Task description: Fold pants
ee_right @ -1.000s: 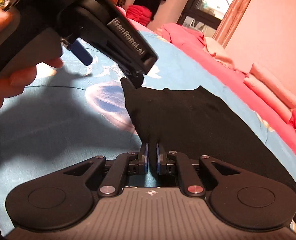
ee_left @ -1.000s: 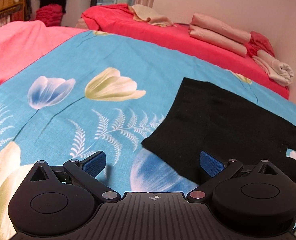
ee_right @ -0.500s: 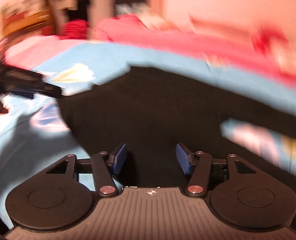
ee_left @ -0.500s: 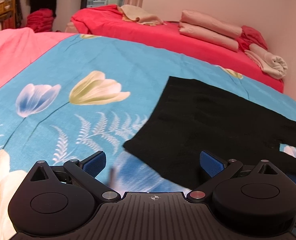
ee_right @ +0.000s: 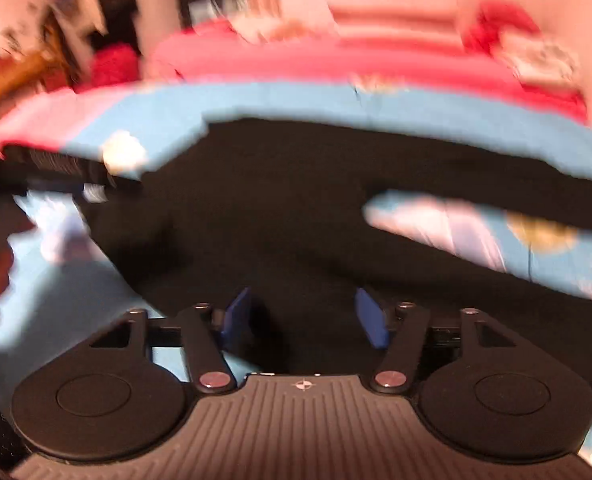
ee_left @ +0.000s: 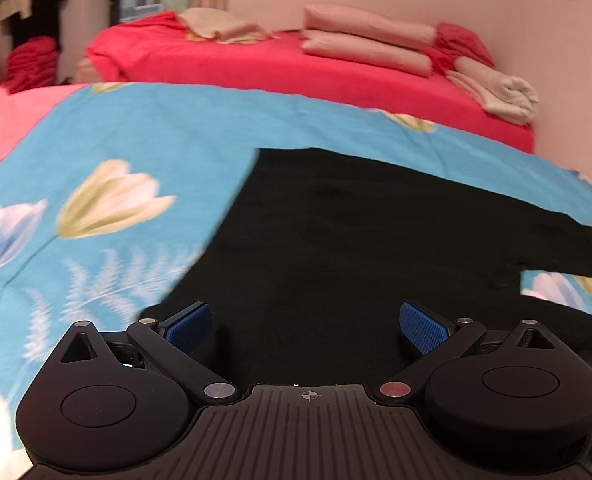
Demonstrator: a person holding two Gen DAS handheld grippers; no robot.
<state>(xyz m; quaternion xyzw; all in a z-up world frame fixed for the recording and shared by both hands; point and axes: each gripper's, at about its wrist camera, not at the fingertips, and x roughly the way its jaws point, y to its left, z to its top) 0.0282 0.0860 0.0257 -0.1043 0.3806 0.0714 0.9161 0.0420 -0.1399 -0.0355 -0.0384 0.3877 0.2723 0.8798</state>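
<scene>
Two hand-held grippers, left (ee_left: 303, 326) and right (ee_right: 303, 318), both spread and empty, the right having just let go of the black cloth pants (ee_left: 355, 240), now flat on the blue floral bedsheet (ee_left: 144, 148), awaiting regrasp.

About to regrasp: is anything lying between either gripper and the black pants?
Nothing visible. The black pants lie flat on the blue floral sheet, directly under the open left gripper and open right gripper.

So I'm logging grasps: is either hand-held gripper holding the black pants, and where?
Neither. Left hand-held gripper and right hand-held gripper both stand open above the black pants.
</scene>
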